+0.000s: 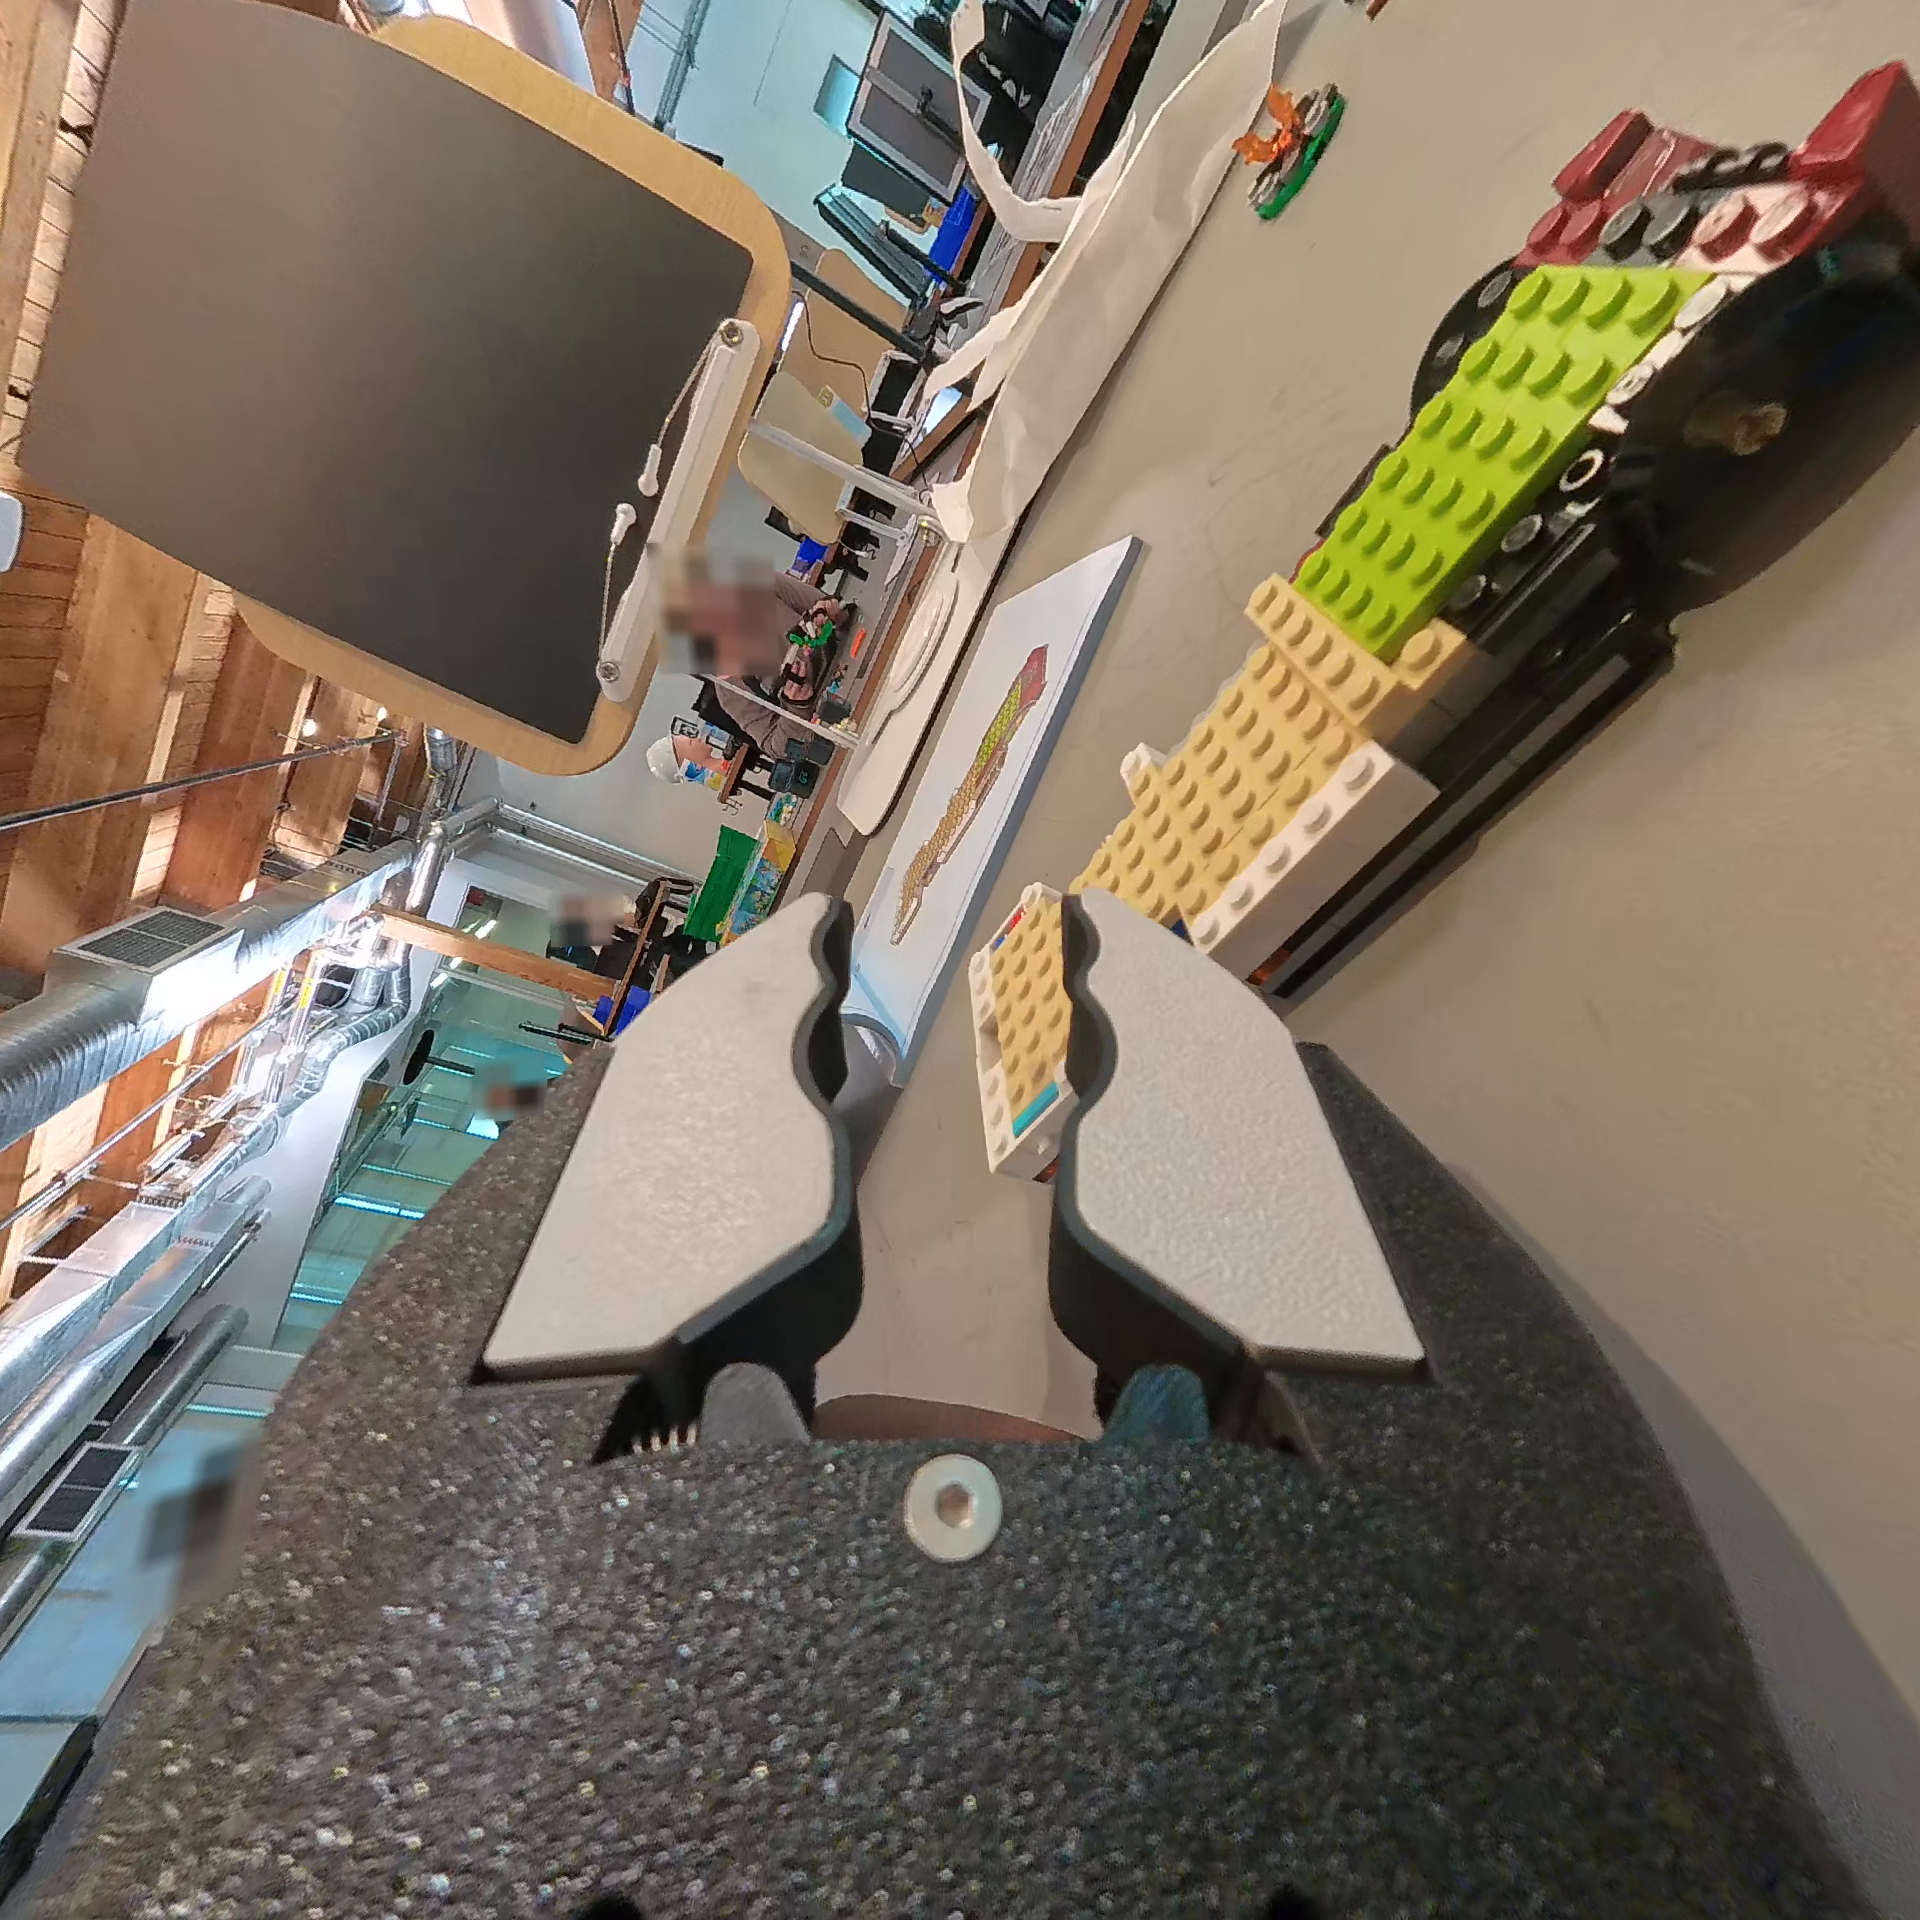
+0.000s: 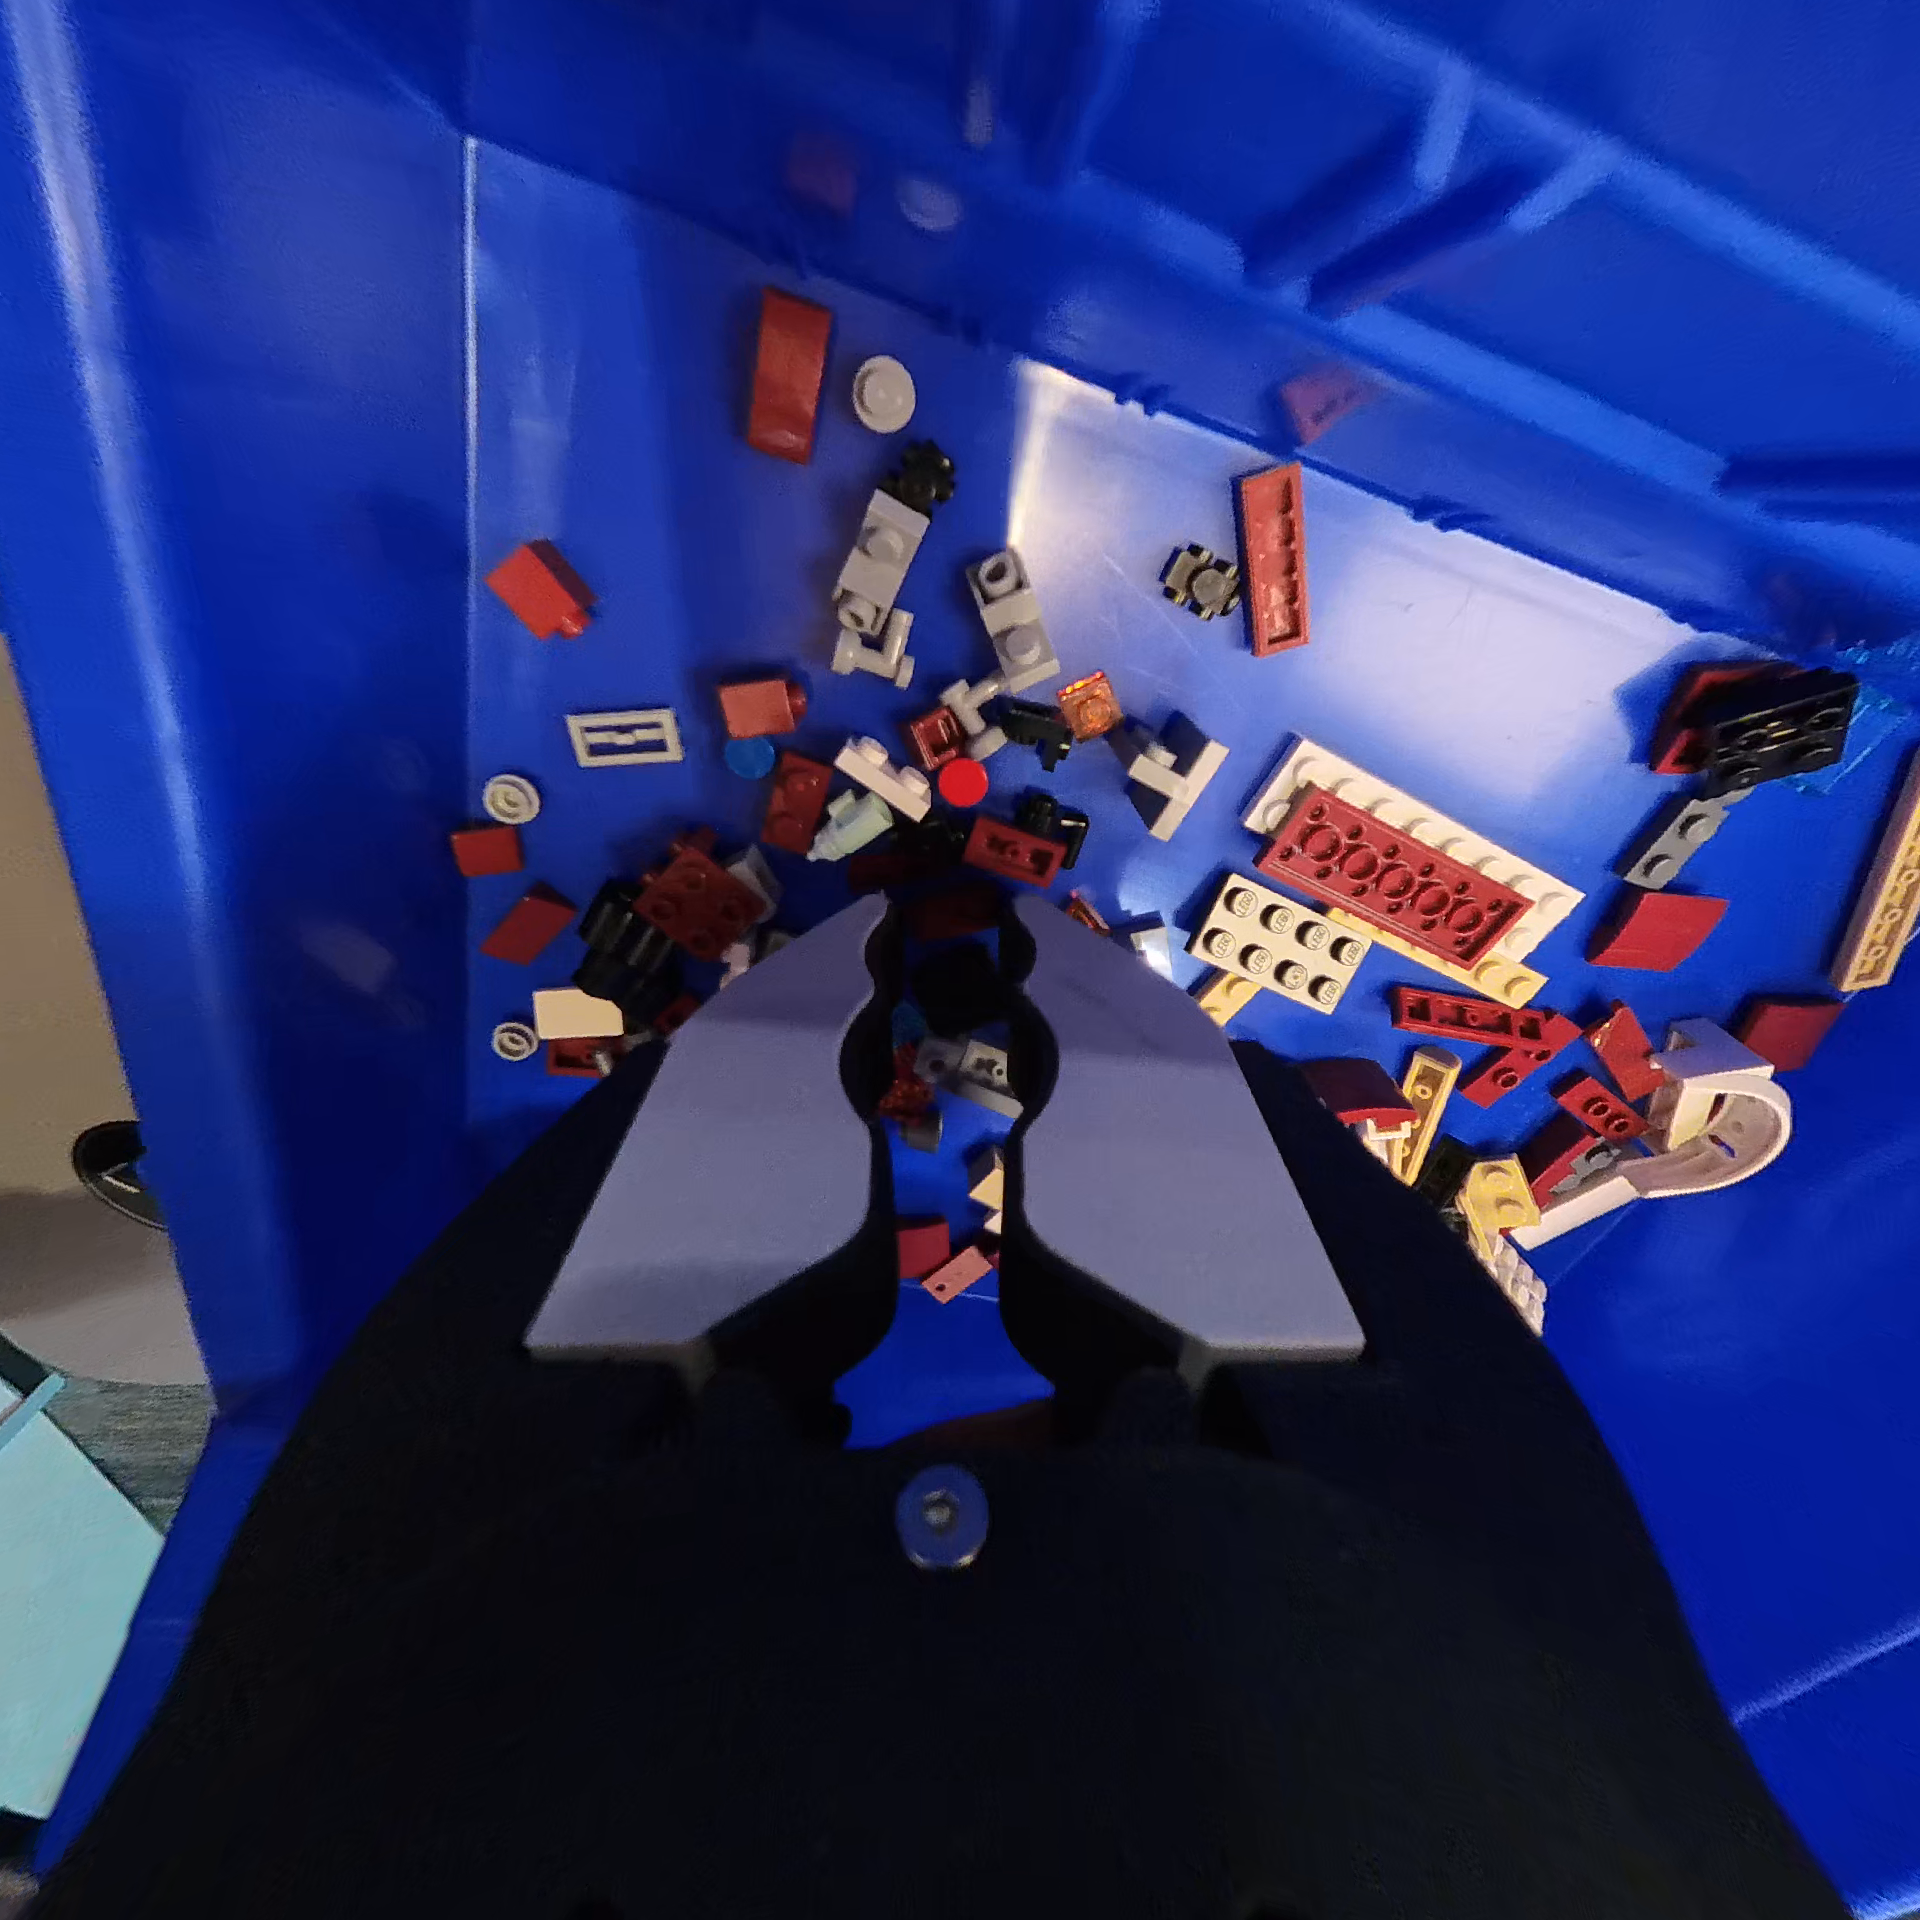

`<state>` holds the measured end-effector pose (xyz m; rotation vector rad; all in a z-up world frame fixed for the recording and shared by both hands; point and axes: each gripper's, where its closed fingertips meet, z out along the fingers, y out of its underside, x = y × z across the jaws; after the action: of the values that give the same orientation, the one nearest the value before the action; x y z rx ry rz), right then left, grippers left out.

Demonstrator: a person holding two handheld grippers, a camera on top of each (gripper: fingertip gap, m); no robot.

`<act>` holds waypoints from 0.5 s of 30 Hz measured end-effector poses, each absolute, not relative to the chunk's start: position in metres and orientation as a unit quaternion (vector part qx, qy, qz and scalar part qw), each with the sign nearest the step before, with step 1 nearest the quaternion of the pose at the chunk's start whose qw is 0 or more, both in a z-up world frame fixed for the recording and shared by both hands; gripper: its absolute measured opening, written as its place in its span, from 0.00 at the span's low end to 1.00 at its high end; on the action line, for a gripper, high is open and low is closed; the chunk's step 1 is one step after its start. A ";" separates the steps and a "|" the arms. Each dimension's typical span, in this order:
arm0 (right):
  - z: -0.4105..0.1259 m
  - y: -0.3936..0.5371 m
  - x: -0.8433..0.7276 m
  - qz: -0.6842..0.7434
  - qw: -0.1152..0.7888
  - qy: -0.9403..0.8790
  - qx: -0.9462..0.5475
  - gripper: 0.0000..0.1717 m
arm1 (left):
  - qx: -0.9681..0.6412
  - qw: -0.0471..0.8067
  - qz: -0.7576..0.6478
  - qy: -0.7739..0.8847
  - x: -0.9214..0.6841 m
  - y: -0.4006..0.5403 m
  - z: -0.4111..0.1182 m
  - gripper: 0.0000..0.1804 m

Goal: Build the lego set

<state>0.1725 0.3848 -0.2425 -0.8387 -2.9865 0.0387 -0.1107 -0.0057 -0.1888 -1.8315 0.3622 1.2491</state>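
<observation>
My left gripper (image 1: 956, 935) is open and empty, turned on its side just above the grey table (image 1: 1558, 1195). Its right finger (image 1: 1164, 1039) stands against a small tan-and-white brick piece (image 1: 1023, 1029) lying on the table. Beyond it is a long brick model with tan plates (image 1: 1236, 769), a lime green plate (image 1: 1496, 447), dark red bricks (image 1: 1714, 197) and a black wheel (image 1: 1745, 468). My right gripper (image 2: 951, 920) reaches down into a blue bin (image 2: 312, 520) of loose pieces. Its tips are shut on a dark red piece (image 2: 951, 912), with a black piece (image 2: 956, 982) just behind it between the fingers.
A printed instruction booklet (image 1: 997, 769) and a white paper bag (image 1: 1091, 270) lie farther along the table. People sit at benches in the background. In the bin lie a dark red plate (image 2: 1392, 894), a light grey brick (image 2: 1278, 940) and a red round tile (image 2: 961, 781). The left gripper's tips are roughly 50 cm from the right gripper's. The right gripper is farther from the black wheel (image 1: 1745, 468), some 40 cm, than the left, some 10 cm.
</observation>
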 end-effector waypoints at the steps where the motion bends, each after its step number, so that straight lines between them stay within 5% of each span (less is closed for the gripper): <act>1: -0.241 0.385 0.173 0.009 0.023 -0.962 -0.271 0.10 | -0.735 0.435 0.500 0.146 -0.110 -0.006 -0.188 0.22; 15: -0.129 0.208 0.155 0.128 0.186 -0.954 -0.195 0.10 | -0.724 0.470 0.485 0.144 -0.100 -0.010 -0.177 0.21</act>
<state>0.1550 0.2085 -0.1293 -0.5496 -2.6878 0.3609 -0.0999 -0.0103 -0.1766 -1.7733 0.3537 1.1878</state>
